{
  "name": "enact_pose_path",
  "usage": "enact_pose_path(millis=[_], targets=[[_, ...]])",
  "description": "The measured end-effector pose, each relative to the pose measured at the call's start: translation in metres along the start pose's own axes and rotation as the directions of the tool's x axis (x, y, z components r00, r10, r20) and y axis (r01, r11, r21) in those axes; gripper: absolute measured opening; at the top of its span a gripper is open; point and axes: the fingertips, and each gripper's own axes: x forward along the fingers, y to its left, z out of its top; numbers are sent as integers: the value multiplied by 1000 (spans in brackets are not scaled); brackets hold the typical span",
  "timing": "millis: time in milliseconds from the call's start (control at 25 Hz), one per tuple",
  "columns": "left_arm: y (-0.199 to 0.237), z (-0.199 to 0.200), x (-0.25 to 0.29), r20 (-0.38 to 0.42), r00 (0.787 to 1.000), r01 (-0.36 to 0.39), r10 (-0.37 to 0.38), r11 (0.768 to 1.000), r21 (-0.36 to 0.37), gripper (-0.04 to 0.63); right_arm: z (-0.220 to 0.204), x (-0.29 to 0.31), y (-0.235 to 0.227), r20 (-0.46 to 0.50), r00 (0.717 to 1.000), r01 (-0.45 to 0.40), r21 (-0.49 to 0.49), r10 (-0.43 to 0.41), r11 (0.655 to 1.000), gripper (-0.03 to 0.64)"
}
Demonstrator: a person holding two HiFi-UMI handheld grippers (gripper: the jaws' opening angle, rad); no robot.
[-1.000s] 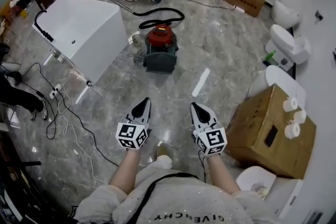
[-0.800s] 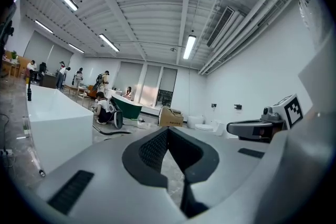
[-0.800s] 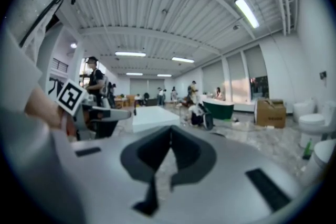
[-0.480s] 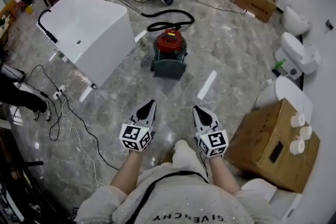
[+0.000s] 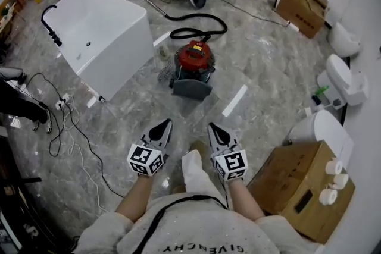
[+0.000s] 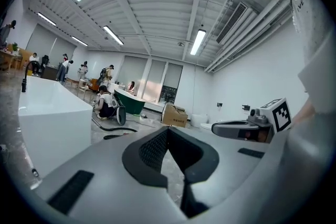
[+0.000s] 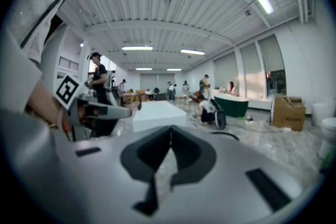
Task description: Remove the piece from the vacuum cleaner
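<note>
Red-topped vacuum cleaner (image 5: 193, 65), white bathtub (image 5: 98, 33), grey marbled floor (image 5: 262, 62)

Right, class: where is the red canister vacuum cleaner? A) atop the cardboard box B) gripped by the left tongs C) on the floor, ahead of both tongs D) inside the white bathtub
C: the red canister vacuum cleaner stands on the grey marble floor, beyond the left tongs and right tongs.

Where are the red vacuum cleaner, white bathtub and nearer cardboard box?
red vacuum cleaner (image 5: 194, 57): head view, red top.
white bathtub (image 5: 127, 57): head view, side wall.
nearer cardboard box (image 5: 287, 178): head view, top face.
</note>
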Motion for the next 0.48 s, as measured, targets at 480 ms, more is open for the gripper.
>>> enact_pose_path(millis=[480], targets=[[36,-9,122,-92,996,11,-17,998,-68,20,-33,85,-80,-118,992,-46,54,53,997,9]])
